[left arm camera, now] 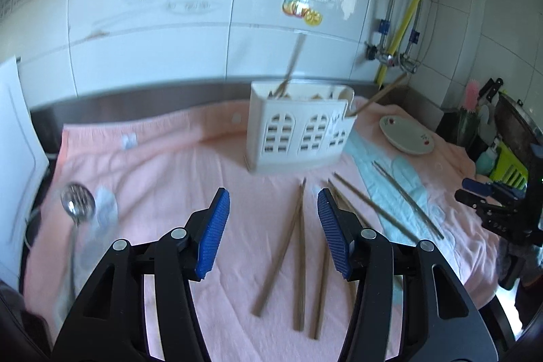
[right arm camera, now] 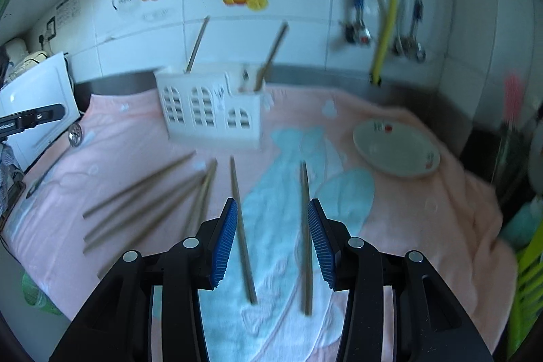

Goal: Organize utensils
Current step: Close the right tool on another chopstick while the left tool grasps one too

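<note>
White tiled walls back a worktop covered by a pink towel (left arm camera: 169,151), where a white utensil holder (left arm camera: 298,124) stands with some chopsticks already upright in it. Loose chopsticks (left arm camera: 300,246) lie before it. Left gripper (left arm camera: 273,236) and right gripper (right arm camera: 269,238) hover above them, fingers spread, pinching nothing.

Wooden chopsticks (left arm camera: 300,263), fluffy cloth towel (left arm camera: 169,158), glossy plastic holder (left arm camera: 298,131)
</note>
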Demonstrator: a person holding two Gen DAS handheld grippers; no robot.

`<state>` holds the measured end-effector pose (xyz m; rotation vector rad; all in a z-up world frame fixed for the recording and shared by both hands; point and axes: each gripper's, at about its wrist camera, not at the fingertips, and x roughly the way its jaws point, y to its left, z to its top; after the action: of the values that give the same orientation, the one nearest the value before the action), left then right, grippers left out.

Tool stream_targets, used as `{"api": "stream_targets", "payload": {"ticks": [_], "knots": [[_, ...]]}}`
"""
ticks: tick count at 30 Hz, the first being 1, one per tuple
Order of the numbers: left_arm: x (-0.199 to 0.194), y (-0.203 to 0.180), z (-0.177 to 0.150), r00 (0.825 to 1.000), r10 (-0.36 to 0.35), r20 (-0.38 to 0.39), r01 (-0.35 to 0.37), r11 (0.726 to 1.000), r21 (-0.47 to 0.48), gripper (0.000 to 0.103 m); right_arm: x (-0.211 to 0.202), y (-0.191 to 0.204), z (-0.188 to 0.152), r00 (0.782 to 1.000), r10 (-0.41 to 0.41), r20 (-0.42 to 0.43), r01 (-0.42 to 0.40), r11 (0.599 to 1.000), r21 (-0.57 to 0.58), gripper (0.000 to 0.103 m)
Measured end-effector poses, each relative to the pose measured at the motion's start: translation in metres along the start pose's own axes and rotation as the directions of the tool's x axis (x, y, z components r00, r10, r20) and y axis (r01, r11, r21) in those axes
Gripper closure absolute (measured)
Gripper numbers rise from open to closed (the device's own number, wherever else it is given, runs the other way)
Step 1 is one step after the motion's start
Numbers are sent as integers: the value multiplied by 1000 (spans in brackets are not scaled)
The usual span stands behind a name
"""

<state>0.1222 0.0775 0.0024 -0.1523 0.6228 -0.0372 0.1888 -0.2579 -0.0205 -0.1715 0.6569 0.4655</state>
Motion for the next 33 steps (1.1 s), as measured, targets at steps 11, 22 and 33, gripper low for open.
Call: {"api": "stream_targets", "payload": {"ticks": [11,22,33], "knots": [[9,13,-46,997,16,-71,-20,999,-51,49,39,-21,-47,995,-18,-98,26,997,74,72],[24,14,-73,990,5,-138,-12,999,-49,49,68,-34,-52,990,-17,-141,33,993,111,82],[53,-1,-84,979,-16,-205,24,999,35,56,82,-44,-54,983,-27,-179,50,991,123,96]]}}
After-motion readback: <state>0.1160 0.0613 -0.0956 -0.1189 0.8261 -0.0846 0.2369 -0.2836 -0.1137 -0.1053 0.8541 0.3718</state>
